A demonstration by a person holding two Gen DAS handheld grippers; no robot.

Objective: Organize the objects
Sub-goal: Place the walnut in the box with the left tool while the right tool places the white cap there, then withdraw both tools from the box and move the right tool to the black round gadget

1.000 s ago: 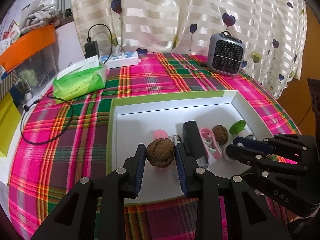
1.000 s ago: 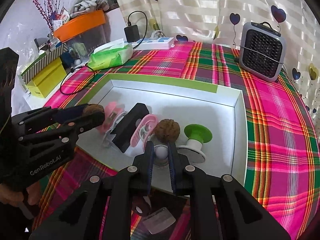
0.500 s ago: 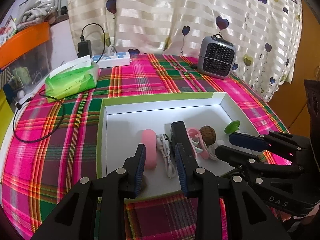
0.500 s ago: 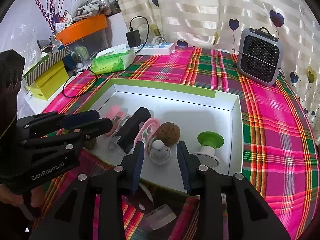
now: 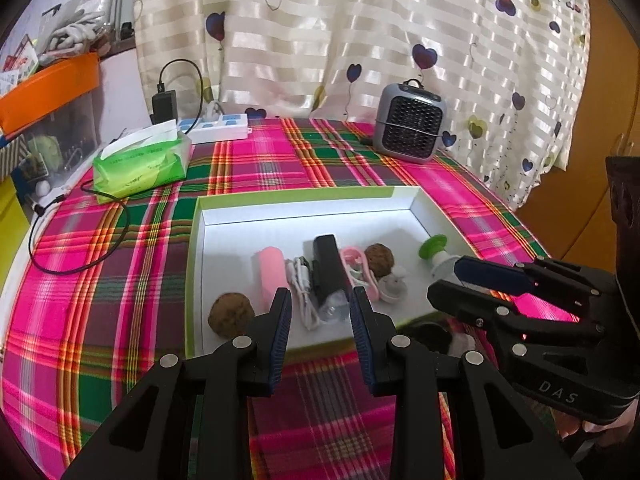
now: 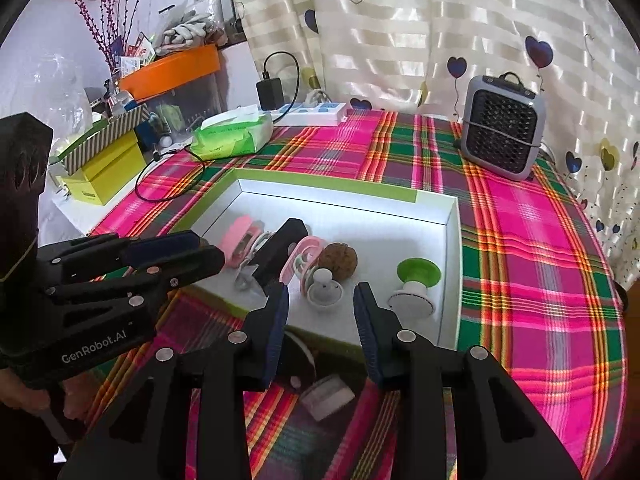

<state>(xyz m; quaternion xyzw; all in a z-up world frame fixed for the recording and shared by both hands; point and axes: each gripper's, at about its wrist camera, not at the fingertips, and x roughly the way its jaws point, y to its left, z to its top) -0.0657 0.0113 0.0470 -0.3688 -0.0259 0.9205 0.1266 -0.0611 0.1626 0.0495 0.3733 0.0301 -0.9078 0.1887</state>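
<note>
A white tray with a green rim (image 5: 304, 197) (image 6: 320, 186) lies on the plaid tablecloth. In it lie a walnut (image 5: 231, 315), a pink case (image 5: 272, 276), a white cable (image 5: 302, 288), a black box (image 5: 328, 272) (image 6: 278, 250), a pink clip (image 5: 356, 268), a second walnut (image 5: 379, 255) (image 6: 338, 260), a white knob (image 6: 326, 290) and a green-topped piece (image 6: 418, 274). My left gripper (image 5: 320, 320) is open and empty over the tray's near edge, with the first walnut just to its left. My right gripper (image 6: 320, 316) is open, and the white knob lies free beyond its fingertips.
On the cloth stand a green tissue pack (image 5: 140, 164), a white power strip (image 5: 216, 130) and a grey heater (image 5: 410, 128). A black cable (image 5: 80, 248) loops at the left. Small loose items (image 6: 326, 398) lie on the cloth in front of the tray. Boxes (image 6: 104, 172) crowd the far left.
Both grippers drew back and up from the tray. The walnut that sat between the left fingers now lies on the tray floor. The right gripper opened off the white knob.
</note>
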